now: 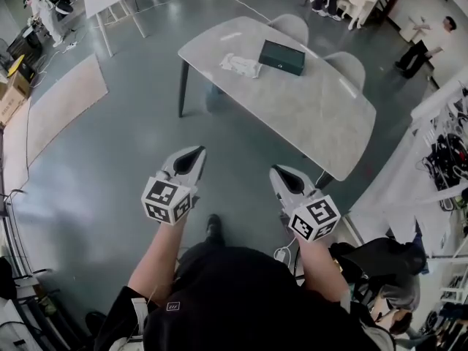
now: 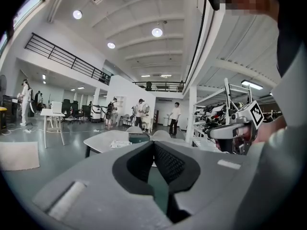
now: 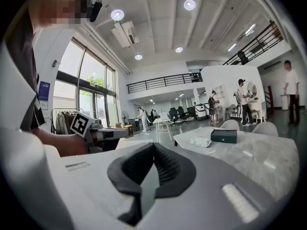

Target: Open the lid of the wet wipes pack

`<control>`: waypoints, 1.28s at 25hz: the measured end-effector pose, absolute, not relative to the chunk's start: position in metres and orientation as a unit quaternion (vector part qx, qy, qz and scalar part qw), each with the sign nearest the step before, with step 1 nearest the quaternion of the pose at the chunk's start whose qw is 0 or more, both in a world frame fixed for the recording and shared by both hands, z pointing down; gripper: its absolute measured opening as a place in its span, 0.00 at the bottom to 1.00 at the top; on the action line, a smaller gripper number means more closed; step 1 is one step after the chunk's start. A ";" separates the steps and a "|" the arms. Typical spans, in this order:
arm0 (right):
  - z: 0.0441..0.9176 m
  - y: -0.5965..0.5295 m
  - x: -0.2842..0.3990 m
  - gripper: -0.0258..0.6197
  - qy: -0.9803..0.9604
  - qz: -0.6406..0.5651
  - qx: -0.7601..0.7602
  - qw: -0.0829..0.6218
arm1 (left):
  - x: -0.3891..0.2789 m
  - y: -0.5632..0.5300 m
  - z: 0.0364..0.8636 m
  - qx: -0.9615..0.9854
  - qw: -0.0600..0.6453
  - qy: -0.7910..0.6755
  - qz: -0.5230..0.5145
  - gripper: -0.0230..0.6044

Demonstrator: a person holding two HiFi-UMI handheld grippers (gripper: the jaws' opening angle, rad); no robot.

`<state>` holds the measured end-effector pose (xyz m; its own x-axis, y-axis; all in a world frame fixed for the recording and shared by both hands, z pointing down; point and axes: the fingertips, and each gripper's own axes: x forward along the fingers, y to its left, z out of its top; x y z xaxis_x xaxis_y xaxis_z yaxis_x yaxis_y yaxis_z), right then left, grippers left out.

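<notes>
The wet wipes pack [image 1: 240, 65] is a white, crinkled packet lying on the pale marble table [image 1: 307, 115], beside a dark green box [image 1: 281, 56]. Both grippers are held side by side over the grey floor, well short of the table. My left gripper [image 1: 196, 153] is shut and holds nothing, and so is my right gripper [image 1: 279, 171]. In the left gripper view the pack [image 2: 120, 143] lies far ahead, above the shut jaws [image 2: 153, 146]. The right gripper view shows the pack [image 3: 200, 141] and the box [image 3: 223, 135] ahead to the right of the shut jaws [image 3: 154, 148].
Two grey chairs [image 1: 292, 26] stand at the table's far side. A white desk [image 1: 110, 2] is at the back left, with a beige mat [image 1: 58, 104] on the floor. Racks of gear [image 1: 446, 148] line the right. People stand in the distance.
</notes>
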<state>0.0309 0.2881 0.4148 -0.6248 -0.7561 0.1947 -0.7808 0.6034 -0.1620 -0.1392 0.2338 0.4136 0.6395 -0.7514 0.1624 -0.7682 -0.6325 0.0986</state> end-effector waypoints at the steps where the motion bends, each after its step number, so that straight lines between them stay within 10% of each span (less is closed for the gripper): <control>1: 0.416 0.274 0.024 0.04 -0.893 0.118 0.431 0.056 | -0.145 0.220 0.415 0.903 0.080 -0.418 0.053 0.05; 32: 0.427 0.075 -0.062 0.04 -0.904 0.138 0.399 0.064 | -0.221 0.047 0.440 0.895 0.105 -0.430 0.060 0.05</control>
<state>-0.0616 0.0754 0.4274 -0.6726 -0.7046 0.2262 -0.7400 0.6428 -0.1981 -0.2215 0.0469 0.4397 0.6233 -0.7568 0.1970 -0.7818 -0.6084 0.1362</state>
